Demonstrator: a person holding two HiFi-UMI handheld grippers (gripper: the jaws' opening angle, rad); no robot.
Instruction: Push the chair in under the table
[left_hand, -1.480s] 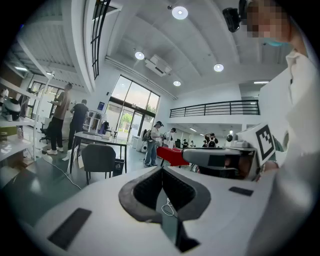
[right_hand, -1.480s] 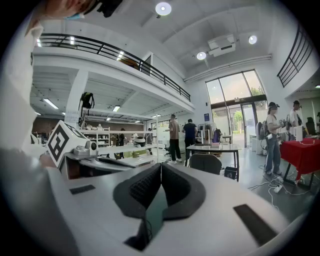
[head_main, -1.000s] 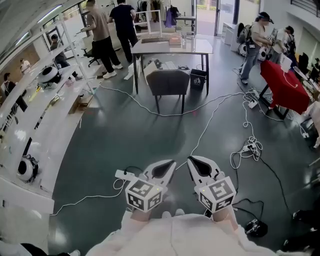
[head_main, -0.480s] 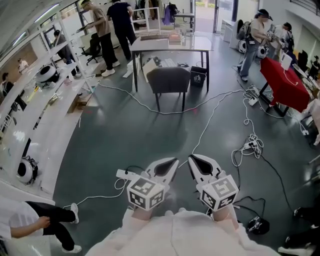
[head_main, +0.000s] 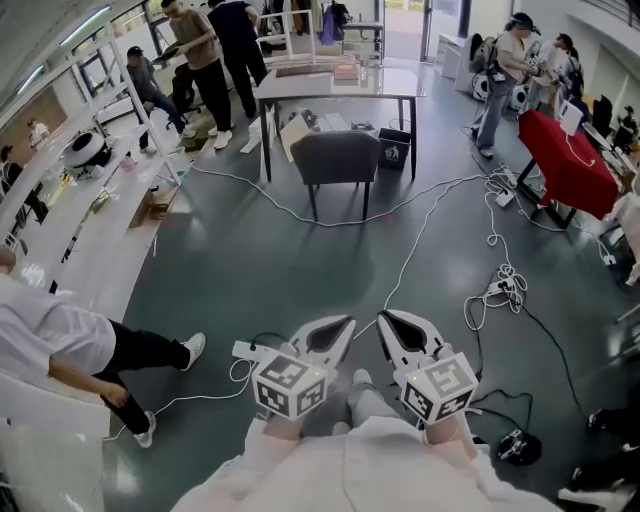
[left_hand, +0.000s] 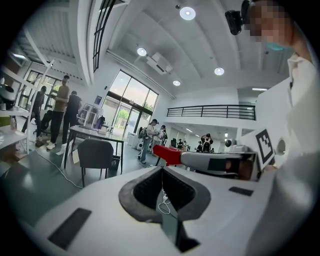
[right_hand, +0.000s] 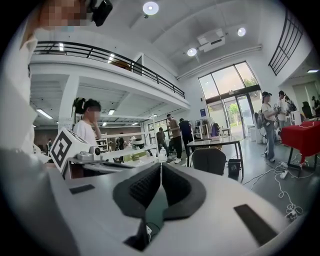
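A dark grey chair (head_main: 337, 160) stands on the floor in front of a white table (head_main: 390, 88), its back toward me, far ahead. It also shows in the left gripper view as the chair (left_hand: 96, 154) beside the table (left_hand: 95, 132), and in the right gripper view as the chair (right_hand: 209, 161) by the table (right_hand: 220, 141). My left gripper (head_main: 343, 329) and right gripper (head_main: 384, 323) are held close to my body, side by side, both shut and empty, well short of the chair.
White cables (head_main: 420, 235) snake across the dark floor between me and the chair. A long white bench (head_main: 70, 240) runs along the left; a person (head_main: 70, 345) bends beside it. More people (head_main: 205, 60) stand at the back left. A red-covered table (head_main: 570, 165) stands at right.
I have moved forward a little; the chair sits slightly lower and nearer in the head view. A person in a white top has come in at the lower left. Both grippers stay shut.
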